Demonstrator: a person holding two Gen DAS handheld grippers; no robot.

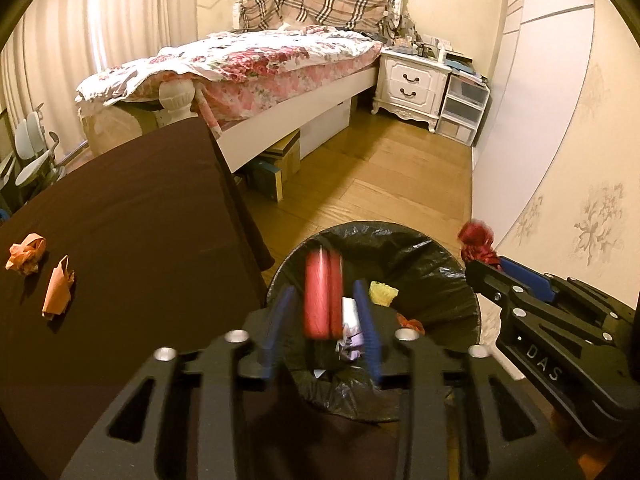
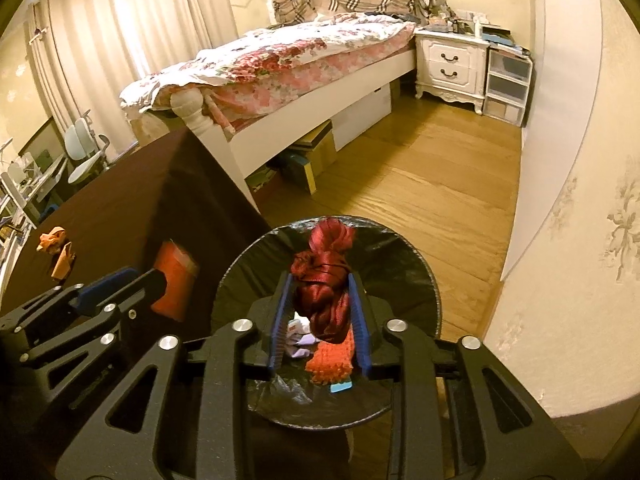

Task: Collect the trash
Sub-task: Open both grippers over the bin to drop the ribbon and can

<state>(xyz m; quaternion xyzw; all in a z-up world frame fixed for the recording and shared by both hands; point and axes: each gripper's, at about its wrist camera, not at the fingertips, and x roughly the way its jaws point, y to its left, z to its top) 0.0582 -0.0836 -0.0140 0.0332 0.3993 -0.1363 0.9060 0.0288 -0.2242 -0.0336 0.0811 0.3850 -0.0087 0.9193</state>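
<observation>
In the left wrist view my left gripper [image 1: 324, 292] hangs over the black-lined trash bin [image 1: 440, 264]. A blurred red folded packet [image 1: 323, 300] stands between its blue pads with a gap on each side, so the gripper is open. In the right wrist view my right gripper [image 2: 320, 280] is over the same bin [image 2: 400, 248]. A shiny dark red crumpled wad [image 2: 324, 292] sits between its pads, which stand apart and do not squeeze it. Two orange crumpled papers [image 1: 26, 254] [image 1: 59, 288] lie on the brown-clothed table [image 1: 140, 220].
The bin holds a yellow wad [image 1: 384, 293], lilac-white paper [image 2: 300, 344] and an orange spiky piece [image 2: 332, 360]. The table edge is just left of the bin. A bed [image 1: 260, 64], nightstand [image 1: 412, 80] and wall [image 1: 560, 160] border the wooden floor [image 1: 380, 180].
</observation>
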